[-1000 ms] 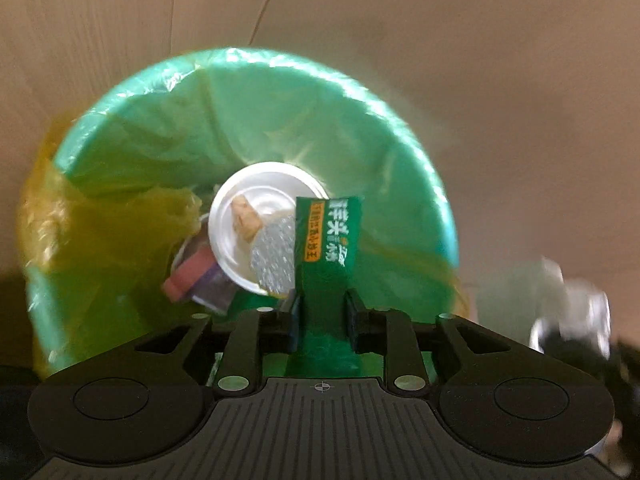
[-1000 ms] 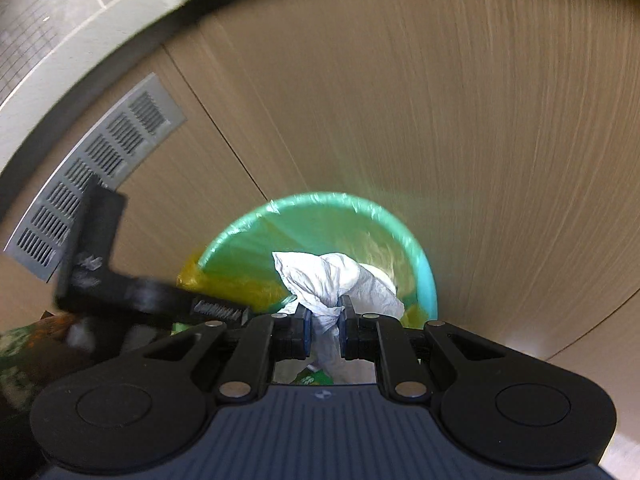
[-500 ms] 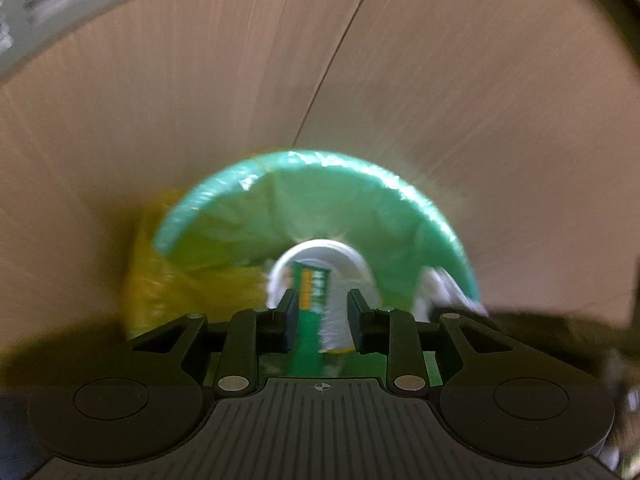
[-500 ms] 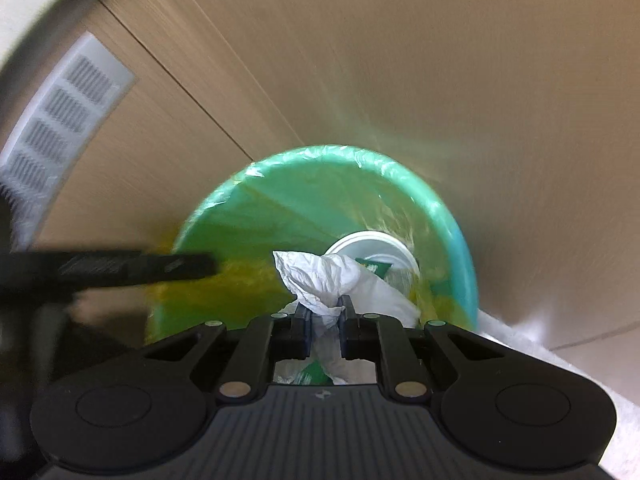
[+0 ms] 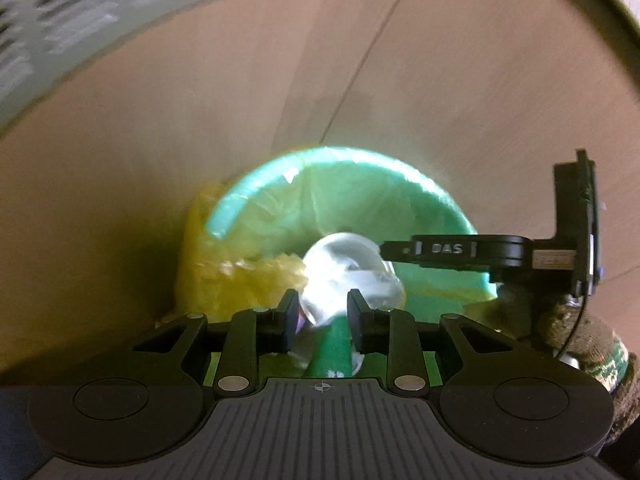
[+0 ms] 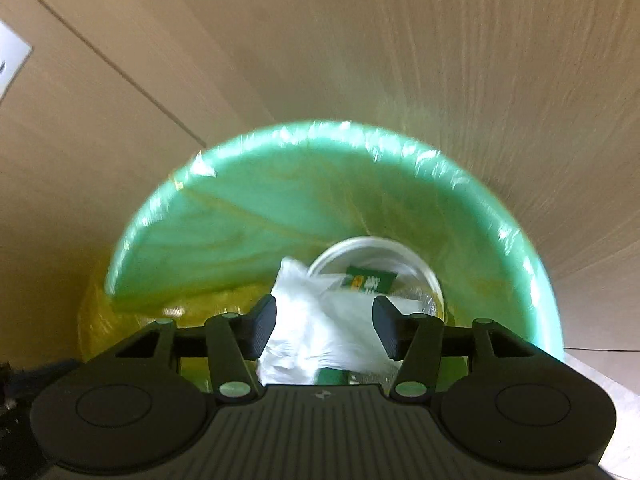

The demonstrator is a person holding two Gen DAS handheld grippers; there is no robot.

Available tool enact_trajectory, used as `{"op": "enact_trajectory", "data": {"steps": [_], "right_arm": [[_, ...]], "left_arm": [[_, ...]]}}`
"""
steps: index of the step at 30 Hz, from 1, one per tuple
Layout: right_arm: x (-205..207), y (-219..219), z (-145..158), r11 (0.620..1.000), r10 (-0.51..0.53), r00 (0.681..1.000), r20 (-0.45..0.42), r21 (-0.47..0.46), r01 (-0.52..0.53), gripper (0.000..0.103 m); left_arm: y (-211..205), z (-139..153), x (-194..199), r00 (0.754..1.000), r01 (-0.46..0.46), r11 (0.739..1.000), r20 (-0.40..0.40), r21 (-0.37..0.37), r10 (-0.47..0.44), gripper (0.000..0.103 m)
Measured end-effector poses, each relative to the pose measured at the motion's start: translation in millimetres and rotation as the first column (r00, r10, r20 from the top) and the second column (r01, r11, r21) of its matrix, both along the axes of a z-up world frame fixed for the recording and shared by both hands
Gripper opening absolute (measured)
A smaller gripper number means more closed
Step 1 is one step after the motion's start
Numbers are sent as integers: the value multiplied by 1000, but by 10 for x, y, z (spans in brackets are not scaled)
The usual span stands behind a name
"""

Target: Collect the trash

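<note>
Right wrist view: your right tool is spread wide, white bag loose between its fingers, over the green bin.
Left tool: parted, green wrapper between, not pinched.

Pale wood-grain floor, dimly lit.
Crossed by thin dark seams; grey slotted vent grille at upper left.

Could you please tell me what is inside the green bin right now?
Inside the green bin, lined with a yellowish bag, lie a white crumpled bag, a green wrapper and a white round lid. Anything beneath them is covered.
</note>
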State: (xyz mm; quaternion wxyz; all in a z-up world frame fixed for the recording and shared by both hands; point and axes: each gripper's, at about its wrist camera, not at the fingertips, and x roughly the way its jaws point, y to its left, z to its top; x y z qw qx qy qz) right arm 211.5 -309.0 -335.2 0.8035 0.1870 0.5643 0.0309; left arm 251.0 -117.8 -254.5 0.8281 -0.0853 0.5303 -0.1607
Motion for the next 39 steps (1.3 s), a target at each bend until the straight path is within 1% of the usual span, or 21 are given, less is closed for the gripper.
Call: {"op": "enact_trajectory", "data": {"steps": [3, 6, 8, 10, 11, 13, 14, 15, 16, 18, 19, 20, 21, 23, 24, 25, 27, 30, 32, 36, 39], "right_arm": [[-106, -31, 199, 999, -31, 999, 29, 9, 31, 54], [-306, 1, 496, 999, -47, 996, 79, -11, 48, 54], [-477, 66, 748, 998, -45, 990, 131, -41, 51, 54], [-670, 150, 1027, 997, -33, 980, 198, -57, 46, 54], [-788, 185, 1169, 997, -24, 972, 233, -63, 40, 54], [-1023, 334, 1526, 996, 8, 946, 324, -82, 19, 56], [-1133, 438, 1673, 996, 30, 928, 371, -94, 6, 58], [-1252, 526, 1840, 994, 52, 907, 419, -108, -7, 62], [-1394, 658, 2038, 992, 83, 875, 477, -126, -25, 65], [-1612, 865, 2361, 987, 131, 812, 569, -153, -52, 69], [-1745, 989, 2552, 985, 151, 767, 624, -165, -60, 72], [-1849, 1078, 2698, 983, 162, 726, 668, -171, -62, 74], [-1943, 1154, 2832, 983, 169, 685, 708, -175, -61, 80], [-2099, 1316, 3069, 982, 164, 599, 784, -184, -29, 87], [-2164, 1365, 3190, 981, 164, 567, 807, -192, -11, 91], [-2190, 1436, 3284, 978, 169, 550, 818, -208, 8, 94], [-2185, 1553, 3395, 971, 189, 546, 816, -240, 23, 95], [-2261, 1625, 3473, 962, 227, 551, 803, -272, -1, 95], [-2325, 1659, 3434, 958, 236, 558, 796, -286, 2, 95], [-2284, 1711, 3292, 957, 239, 590, 771, -289, -9, 95], [-2266, 1697, 3223, 959, 236, 604, 762, -283, -18, 95]], "left_arm": [[152, 179, -110, 998, -23, 999, 53, -38, 25, 30], [260, 396, -291, 992, -25, 997, 120, -74, 34, 30], [321, 588, -476, 982, -8, 994, 185, -107, 28, 30], [403, 845, -745, 958, 27, 990, 288, -139, 15, 30], [451, 984, -894, 937, 43, 988, 349, -146, 11, 30], [567, 1291, -1199, 879, 50, 986, 476, -159, 32, 30], [625, 1444, -1331, 844, 45, 985, 534, -167, 52, 30], [693, 1618, -1482, 797, 34, 985, 599, -169, 75, 30], [745, 1744, -1601, 757, 22, 986, 647, -162, 89, 30], [842, 1995, -1851, 659, -17, 991, 744, -131, 109, 30], [874, 2116, -1957, 615, -36, 993, 781, -108, 108, 30], [889, 2215, -2056, 587, -52, 994, 803, -91, 104, 30], [915, 2294, -2139, 564, -73, 994, 818, -80, 107, 30], [984, 2392, -2323, 536, -121, 988, 831, -95, 146, 25], [1036, 2417, -2415, 526, -152, 981, 831, -117, 181, 23], [1060, 2422, -2474, 525, -178, 976, 826, -128, 204, 22], [1066, 2414, -2564, 529, -226, 968, 820, -112, 219, 22], [1086, 2430, -2673, 510, -313, 947, 828, -72, 232, 22], [1118, 2421, -2698, 510, -353, 935, 829, -39, 228, 22], [1096, 2379, -2659, 554, -324, 946, 803, -33, 218, 22], [1062, 2329, -2647, 574, -315, 949, 792, -19, 206, 22]]}}
